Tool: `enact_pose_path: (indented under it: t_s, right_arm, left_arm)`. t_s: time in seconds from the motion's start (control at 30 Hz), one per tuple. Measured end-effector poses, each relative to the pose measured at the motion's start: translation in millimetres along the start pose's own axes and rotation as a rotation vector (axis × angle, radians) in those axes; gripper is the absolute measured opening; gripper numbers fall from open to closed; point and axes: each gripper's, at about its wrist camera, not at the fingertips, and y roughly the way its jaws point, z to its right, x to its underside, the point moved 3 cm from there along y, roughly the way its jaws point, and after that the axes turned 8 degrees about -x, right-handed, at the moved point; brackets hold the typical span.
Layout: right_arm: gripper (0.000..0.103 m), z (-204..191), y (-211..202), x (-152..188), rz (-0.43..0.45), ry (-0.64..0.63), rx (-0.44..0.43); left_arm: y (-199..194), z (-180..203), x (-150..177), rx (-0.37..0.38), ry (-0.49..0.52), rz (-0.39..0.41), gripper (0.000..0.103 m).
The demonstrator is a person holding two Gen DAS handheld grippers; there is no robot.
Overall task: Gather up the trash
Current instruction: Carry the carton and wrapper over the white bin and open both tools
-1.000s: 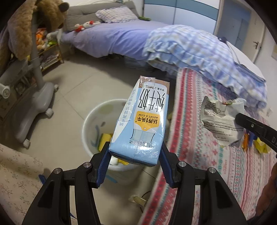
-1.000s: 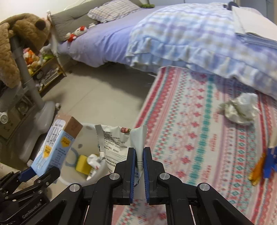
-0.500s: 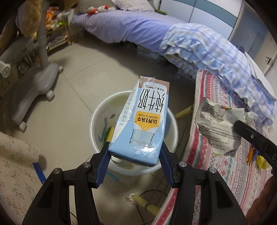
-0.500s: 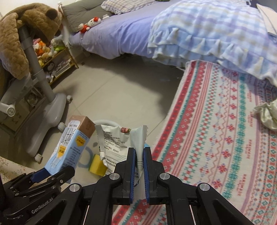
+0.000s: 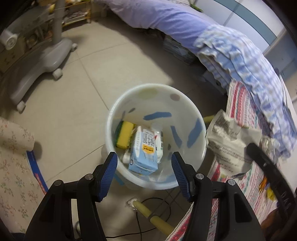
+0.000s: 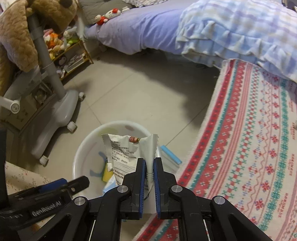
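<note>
While left gripper gapes over bin, right gripper pinches wrapper.

The bucket mouth is unobstructed from above; inside, floor space is taken by a carton and sponge.

It was a home bedroom: a bed with a purple sheet and a ruffled checked blanket stood on a tiled floor, beside a patterned woven rug. Plush toys lay on the bed, and more filled a low shelf.
</note>
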Motion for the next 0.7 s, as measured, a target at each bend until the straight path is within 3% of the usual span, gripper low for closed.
enact_pose_path:
  t_s: [0.13, 0.27, 0.3, 0.4, 0.7]
  right_arm:
    - [0.013, -11, 13, -1, -0.007, -0.012, -0.028]
    - [0.041, -26, 21, -2, 0.016, -0.049, -0.058]
    - [0.045, -30, 22, -1, 0.014, -0.068, -0.064]
    - [0.045, -33, 25, 3, 0.0, -0.103, -0.04]
    - [0.045, -11, 9, 3, 0.004, -0.051, 0.019]
  left_arm:
    - [-3, -18, -6, -0.016, -0.087, 0.001, 0.063]
    - [-7, -28, -9, -0.031, -0.127, 0.015, 0.063]
    - [-8, -29, -10, -0.033, -0.131, 0.018, 0.063]
    - [-11, -28, -10, -0.037, -0.128, 0.03, 0.063]
    - [-18, -19, -5, -0.034, -0.089, 0.043, 0.063]
